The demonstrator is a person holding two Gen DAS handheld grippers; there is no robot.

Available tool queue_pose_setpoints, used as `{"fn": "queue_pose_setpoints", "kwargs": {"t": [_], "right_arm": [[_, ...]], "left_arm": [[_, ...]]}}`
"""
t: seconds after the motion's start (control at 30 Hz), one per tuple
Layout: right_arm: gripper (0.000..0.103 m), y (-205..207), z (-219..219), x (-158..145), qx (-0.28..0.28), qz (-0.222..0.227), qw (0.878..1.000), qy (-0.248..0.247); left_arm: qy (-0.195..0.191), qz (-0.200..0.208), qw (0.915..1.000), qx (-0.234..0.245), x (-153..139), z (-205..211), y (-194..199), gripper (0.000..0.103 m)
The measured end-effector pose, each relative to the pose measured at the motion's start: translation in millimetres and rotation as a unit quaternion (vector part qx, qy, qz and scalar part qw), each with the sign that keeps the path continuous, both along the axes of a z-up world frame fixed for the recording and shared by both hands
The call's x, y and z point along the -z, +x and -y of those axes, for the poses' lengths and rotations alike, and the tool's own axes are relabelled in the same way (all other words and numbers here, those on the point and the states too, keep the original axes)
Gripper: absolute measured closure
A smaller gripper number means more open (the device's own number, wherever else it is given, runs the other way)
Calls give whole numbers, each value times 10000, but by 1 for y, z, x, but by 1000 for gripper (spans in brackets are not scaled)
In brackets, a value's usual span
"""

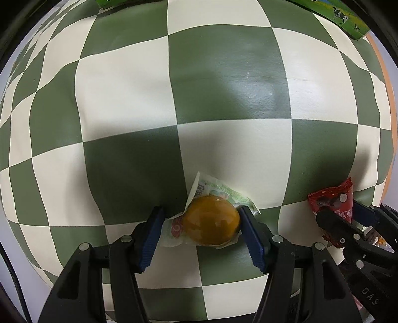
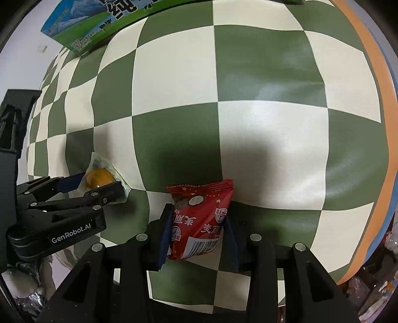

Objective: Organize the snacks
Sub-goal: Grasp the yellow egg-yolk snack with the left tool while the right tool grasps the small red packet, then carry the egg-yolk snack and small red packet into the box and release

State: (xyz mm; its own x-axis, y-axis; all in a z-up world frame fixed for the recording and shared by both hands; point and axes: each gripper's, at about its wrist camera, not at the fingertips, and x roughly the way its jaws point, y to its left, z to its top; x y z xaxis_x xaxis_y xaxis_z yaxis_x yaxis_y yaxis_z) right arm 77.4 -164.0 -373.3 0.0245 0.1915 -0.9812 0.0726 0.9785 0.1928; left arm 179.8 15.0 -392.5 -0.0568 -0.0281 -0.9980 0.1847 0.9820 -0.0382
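My left gripper (image 1: 199,221) is shut on a clear-wrapped orange snack (image 1: 211,221), a round yellow-brown piece in a white and green wrapper, held over the green and cream checkered tablecloth (image 1: 223,82). My right gripper (image 2: 197,233) is shut on a red snack packet (image 2: 201,218) with white Chinese print and a barcode. In the left wrist view the red packet (image 1: 333,201) sits at the right in the other gripper. In the right wrist view the orange snack (image 2: 99,180) sits at the left in the left gripper (image 2: 95,185).
A green and blue milk carton (image 2: 84,27) lies at the far left of the cloth; another green carton (image 1: 345,17) shows at the far right. The orange table edge (image 2: 373,74) runs along the right. Loose wrapped items (image 2: 378,293) lie beyond the edge at lower right.
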Motion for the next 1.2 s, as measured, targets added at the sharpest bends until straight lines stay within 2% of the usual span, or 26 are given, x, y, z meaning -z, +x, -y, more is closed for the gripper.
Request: {"fn": "queue_pose_setpoints", "kwargs": {"t": [0.17,0.37,0.53,0.67,0.87,1.03,1.2], "right_arm": [[61,2,-9,-5,-240,38,9997,-95],[62,4,-11,-32,-233,248,9993,168],[62,16,3,-73,-148,628,9970,435],[62,38,24,-120,11,1126,9916,642],[62,92,47,-190,238,1954,9773,784],[62,146,57,-223,339,2377,9681,712],[62,205,58,-216,327,2249,9716,661]], "left_arm": [[-6,140,9999,-50,-9,1,-3,50],[-468,60,9988,-117,-36,0,2,51],[-792,299,9964,-92,-74,7,17,51],[-1179,503,9916,-171,-113,13,40,51],[-1565,1144,9808,-199,-183,22,95,51],[-1457,1581,9760,-356,-212,17,151,51],[-1075,1641,9790,-549,-208,0,200,50]]}}
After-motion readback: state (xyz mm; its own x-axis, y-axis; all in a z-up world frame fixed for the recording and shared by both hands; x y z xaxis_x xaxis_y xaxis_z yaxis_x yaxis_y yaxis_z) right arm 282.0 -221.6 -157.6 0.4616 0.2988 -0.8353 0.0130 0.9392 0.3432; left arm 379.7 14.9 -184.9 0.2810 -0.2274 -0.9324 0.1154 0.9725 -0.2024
